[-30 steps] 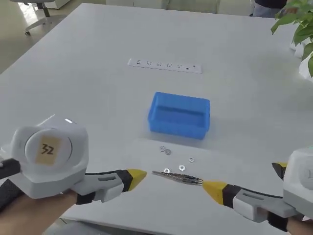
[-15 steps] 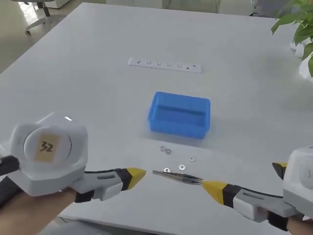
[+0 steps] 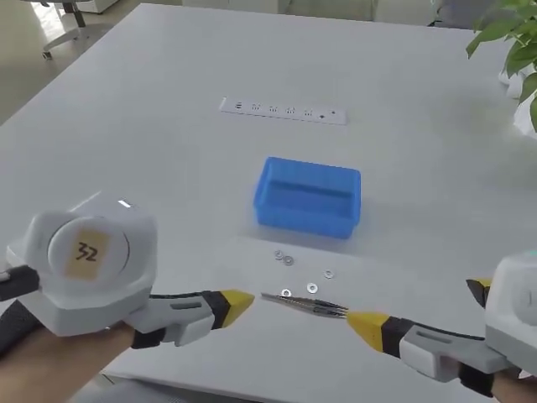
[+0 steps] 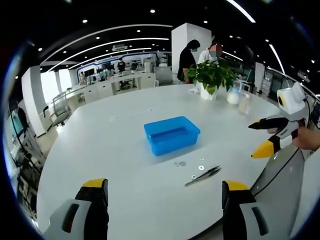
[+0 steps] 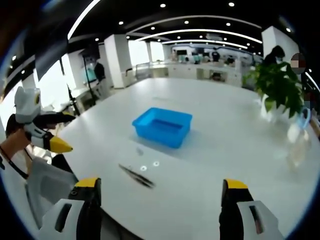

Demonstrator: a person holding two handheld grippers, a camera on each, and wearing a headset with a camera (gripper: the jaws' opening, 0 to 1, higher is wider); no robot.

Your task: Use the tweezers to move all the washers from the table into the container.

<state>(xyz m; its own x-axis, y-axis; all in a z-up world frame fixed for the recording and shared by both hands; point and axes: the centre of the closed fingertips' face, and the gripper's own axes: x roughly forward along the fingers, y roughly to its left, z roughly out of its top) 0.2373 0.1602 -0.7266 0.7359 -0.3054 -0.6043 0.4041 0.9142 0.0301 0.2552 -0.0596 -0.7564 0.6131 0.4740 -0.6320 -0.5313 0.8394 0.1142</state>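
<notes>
Left gripper [image 4: 162, 186]: jaws spread wide, nothing between them. Right gripper [image 5: 160, 184]: same, jaws released and empty. Both hover over the near edge of the counter [image 3: 159, 143]. In the head view their yellow tips point in toward each other.

Tweezers [image 3: 304, 304] lie flat on the counter between the two sets of tips, nearer the right gripper's tip. Neither gripper is holding them. In the right gripper view they sit ahead of the jaws, left of centre.

Washers [image 3: 312, 288]: five visible in the head view, all loose on the counter. Two are just beside the tweezers on the far side, one is a bit further right, and two are closer to the container.

Blue container [image 3: 307, 214] sits just beyond the washers, open top up.

Power strip [image 3: 283, 112] is beyond the container, well apart from it. Potted plant [image 3: 513, 42] is at the far right edge of the counter.
</notes>
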